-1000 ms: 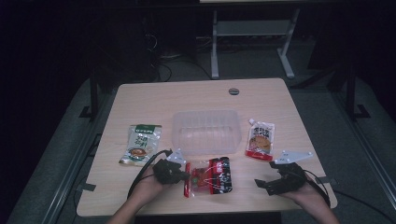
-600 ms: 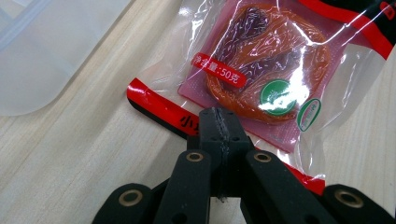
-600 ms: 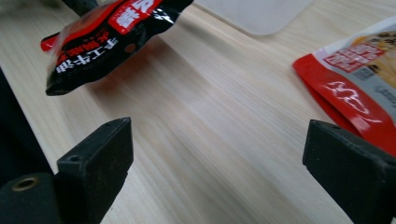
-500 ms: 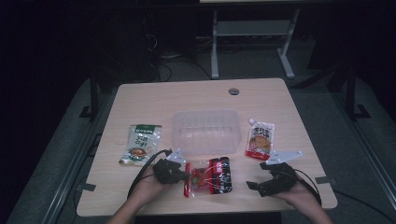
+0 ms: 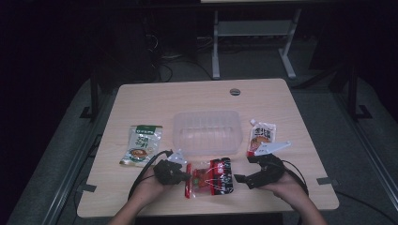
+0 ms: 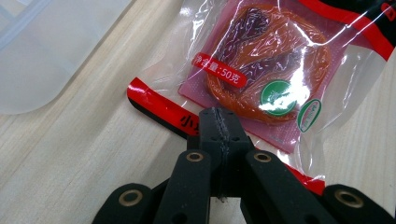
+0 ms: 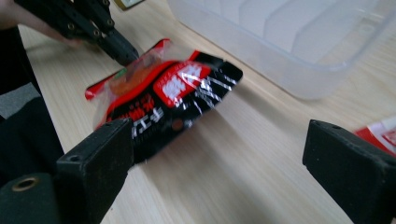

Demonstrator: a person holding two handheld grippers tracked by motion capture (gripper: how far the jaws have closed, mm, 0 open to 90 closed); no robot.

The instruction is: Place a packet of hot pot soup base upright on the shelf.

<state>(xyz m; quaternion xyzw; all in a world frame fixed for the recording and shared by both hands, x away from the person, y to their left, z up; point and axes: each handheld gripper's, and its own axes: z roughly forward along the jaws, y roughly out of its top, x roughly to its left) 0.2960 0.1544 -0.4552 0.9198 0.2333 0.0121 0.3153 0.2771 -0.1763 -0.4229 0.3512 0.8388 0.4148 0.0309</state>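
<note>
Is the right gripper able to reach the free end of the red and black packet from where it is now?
Probably yes. The right gripper has its jaws open and faces the red and black packet across bare table. The left gripper holds the packet's other edge, away from that path.

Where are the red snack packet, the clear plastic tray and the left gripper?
Red snack packet (image 5: pixel 211 176), high view, packet middle.
Clear plastic tray (image 5: pixel 206 140), high view, near rim.
Left gripper (image 6: pixel 219 122), left gripper view, closed jaw tips.

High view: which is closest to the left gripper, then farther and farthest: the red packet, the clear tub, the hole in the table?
1. Red packet: clamped in the left gripper.
2. Clear tub: behind it, mid-table.
3. Hole in the table: near the far edge.
</note>
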